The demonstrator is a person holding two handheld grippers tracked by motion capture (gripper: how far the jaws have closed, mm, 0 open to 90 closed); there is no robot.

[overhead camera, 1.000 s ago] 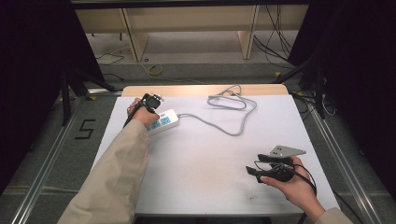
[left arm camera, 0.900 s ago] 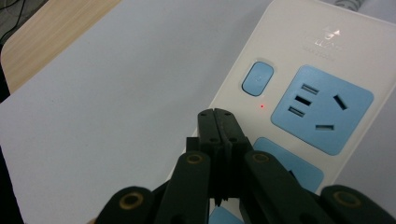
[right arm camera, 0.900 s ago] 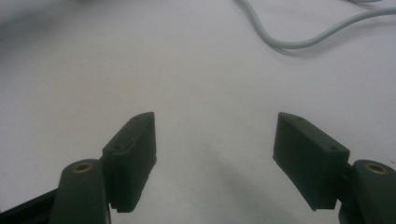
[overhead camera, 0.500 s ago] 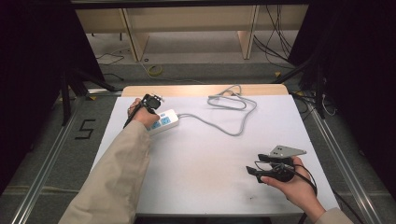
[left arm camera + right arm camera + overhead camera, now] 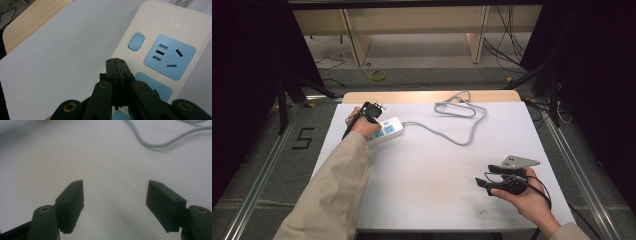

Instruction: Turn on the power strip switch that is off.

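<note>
A white power strip (image 5: 387, 131) with blue sockets lies at the table's far left, its grey cable (image 5: 462, 131) looping toward the back middle. My left gripper (image 5: 371, 111) hangs over the strip's left end. In the left gripper view its jaws are shut with nothing between them, tips (image 5: 116, 62) just below the blue switch (image 5: 136, 42), beside a small red lamp (image 5: 138, 56) that glows. The strip (image 5: 172, 30) shows two blue sockets there. My right gripper (image 5: 491, 176) rests near the front right, open, over bare white table (image 5: 112, 170).
The white tabletop (image 5: 437, 170) has a wooden strip along its far edge (image 5: 412, 96). Beyond it stand wooden shelf frames (image 5: 357, 40) and loose cables on the floor. Metal rails run along both sides of the table, with dark curtains left and right.
</note>
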